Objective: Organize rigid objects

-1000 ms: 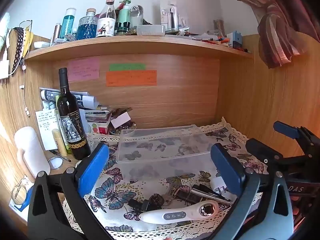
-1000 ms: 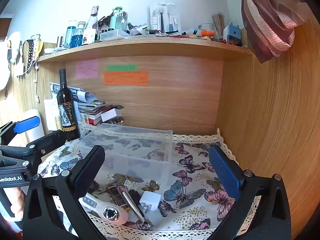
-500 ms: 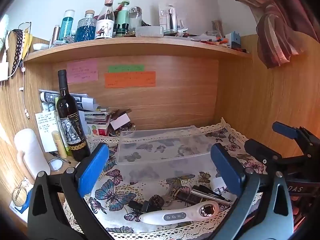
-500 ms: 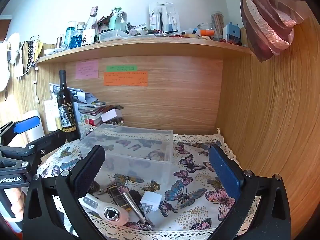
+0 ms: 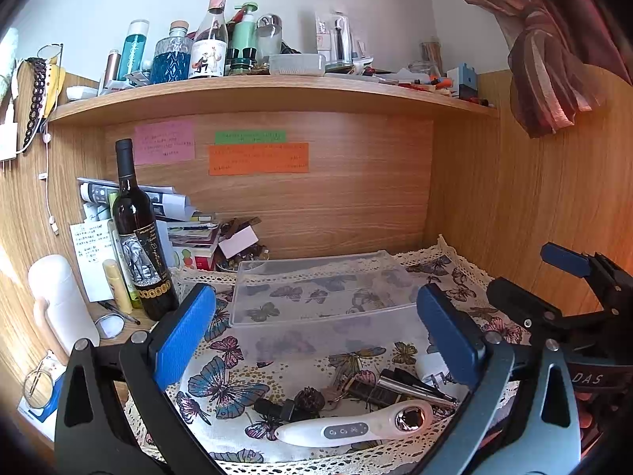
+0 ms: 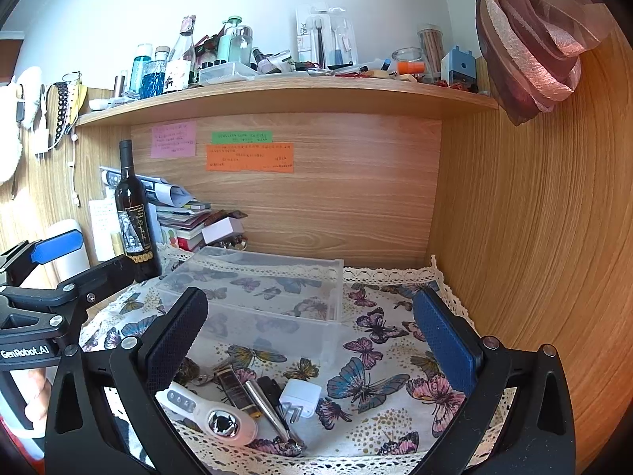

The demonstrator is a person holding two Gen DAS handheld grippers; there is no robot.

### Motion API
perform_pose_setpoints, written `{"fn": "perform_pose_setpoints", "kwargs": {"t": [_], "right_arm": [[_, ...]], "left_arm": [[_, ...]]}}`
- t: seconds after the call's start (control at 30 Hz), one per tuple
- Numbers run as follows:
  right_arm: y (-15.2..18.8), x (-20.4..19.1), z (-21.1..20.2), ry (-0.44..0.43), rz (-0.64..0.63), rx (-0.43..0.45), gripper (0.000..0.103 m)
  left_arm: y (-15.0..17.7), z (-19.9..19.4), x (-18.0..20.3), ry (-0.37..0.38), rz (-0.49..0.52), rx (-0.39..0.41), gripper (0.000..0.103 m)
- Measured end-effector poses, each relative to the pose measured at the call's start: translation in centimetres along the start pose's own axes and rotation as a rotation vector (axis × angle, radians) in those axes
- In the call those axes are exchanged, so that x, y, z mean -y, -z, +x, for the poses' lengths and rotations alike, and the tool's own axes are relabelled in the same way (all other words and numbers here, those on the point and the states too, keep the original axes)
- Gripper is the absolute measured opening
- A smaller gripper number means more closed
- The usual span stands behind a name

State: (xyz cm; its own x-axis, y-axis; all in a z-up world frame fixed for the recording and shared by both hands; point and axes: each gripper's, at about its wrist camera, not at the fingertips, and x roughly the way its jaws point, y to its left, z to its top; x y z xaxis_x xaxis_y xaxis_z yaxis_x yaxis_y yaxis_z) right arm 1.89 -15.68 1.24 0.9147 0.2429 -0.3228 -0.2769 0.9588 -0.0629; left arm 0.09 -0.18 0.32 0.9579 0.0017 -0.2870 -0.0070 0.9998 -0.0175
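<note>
A clear plastic box [image 5: 316,297] [image 6: 253,293] stands open-topped on the butterfly tablecloth [image 5: 221,388] [image 6: 376,380]. In front of it lie a white handheld device [image 5: 356,427] [image 6: 213,415], a white charger plug [image 6: 300,395] [image 5: 429,368], a silver pen [image 6: 265,405] [image 5: 415,388], a dark flat stick [image 6: 233,390] and a black keyring clutter [image 5: 285,407]. My left gripper [image 5: 316,340] is open and empty above the pile. My right gripper [image 6: 308,340] is open and empty, also above the pile; it shows at the right edge of the left wrist view [image 5: 561,308].
A wine bottle [image 5: 138,237] [image 6: 132,217] stands at back left beside stacked books and papers [image 5: 186,233]. A white cylinder [image 5: 59,301] stands far left. A crowded shelf [image 5: 269,91] runs overhead. A wooden side wall [image 6: 534,237] closes the right.
Both grippers stay open; the views shift only slightly, with the left camera dropping a touch. Nothing on the cloth has moved.
</note>
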Motion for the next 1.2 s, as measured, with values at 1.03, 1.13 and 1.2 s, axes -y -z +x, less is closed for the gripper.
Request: {"fn": "perform_pose_setpoints", "kwargs": {"t": [1.03, 1.13, 1.2], "right_arm": [[-0.29, -0.52, -0.77, -0.008, -0.005, 0.02, 0.103], [-0.25, -0.56, -0.84, -0.006, -0.006, 0.022, 0.103], [-0.21, -0.5, -0.82, -0.007, -0.004, 0.021, 0.103]], "left_arm": [[0.01, -0.04, 0.01, 0.0, 0.002, 0.005, 0.103], [-0.02, 0.01, 0.01, 0.0, 0.001, 0.005, 0.103], [0.01, 0.01, 0.03, -0.001, 0.003, 0.004, 0.103]]}}
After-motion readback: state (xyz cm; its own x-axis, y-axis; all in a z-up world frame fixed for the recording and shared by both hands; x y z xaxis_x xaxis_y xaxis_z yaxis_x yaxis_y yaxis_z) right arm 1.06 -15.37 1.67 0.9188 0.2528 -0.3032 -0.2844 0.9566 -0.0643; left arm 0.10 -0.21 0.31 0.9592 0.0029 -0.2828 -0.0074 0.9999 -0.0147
